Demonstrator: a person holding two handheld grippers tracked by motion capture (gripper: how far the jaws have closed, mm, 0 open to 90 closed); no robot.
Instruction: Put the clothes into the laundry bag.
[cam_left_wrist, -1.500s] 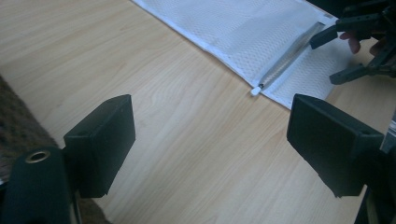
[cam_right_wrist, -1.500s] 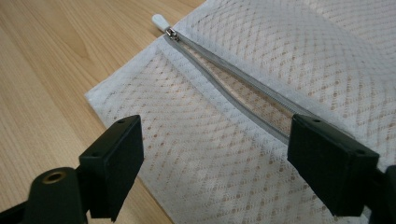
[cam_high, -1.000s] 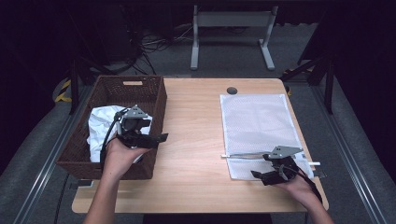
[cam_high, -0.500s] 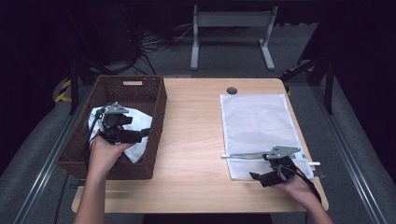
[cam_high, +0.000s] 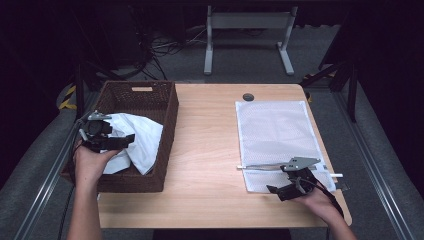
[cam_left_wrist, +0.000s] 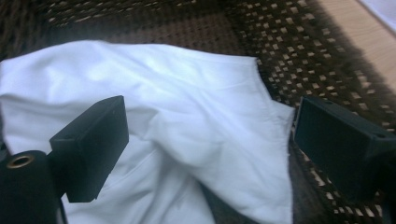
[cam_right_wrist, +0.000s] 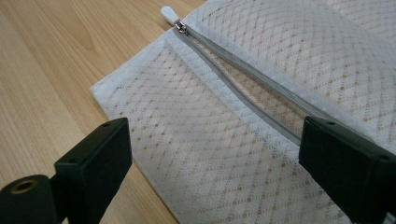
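Observation:
A crumpled white cloth (cam_high: 142, 137) (cam_left_wrist: 187, 93) lies in a dark wicker basket (cam_high: 170, 107) (cam_left_wrist: 303, 46) at the table's left. My left gripper (cam_high: 126, 140) (cam_left_wrist: 205, 126) hovers over the basket's left side, pointing right, open just above the cloth; its jaws have just been opening and grip nothing. A white mesh bag (cam_high: 272, 125) (cam_right_wrist: 280, 42) lies flat at the right, its zipper (cam_right_wrist: 243, 70) partly open and its pull (cam_right_wrist: 169, 14) at the far end. My right gripper (cam_high: 274, 190) (cam_right_wrist: 215, 149) stands open over the bag's near corner; its jaws have been opening, with only mesh beneath.
The wooden table (cam_high: 205, 150) has bare surface between basket and bag. A small dark round cap (cam_high: 248, 96) sits near the far edge. A metal stand (cam_high: 247, 22) and cables lie on the floor beyond the table.
My left hand has moved left, from above the basket's right wall to over its left side above the cloth. The right hand has stayed where it was.

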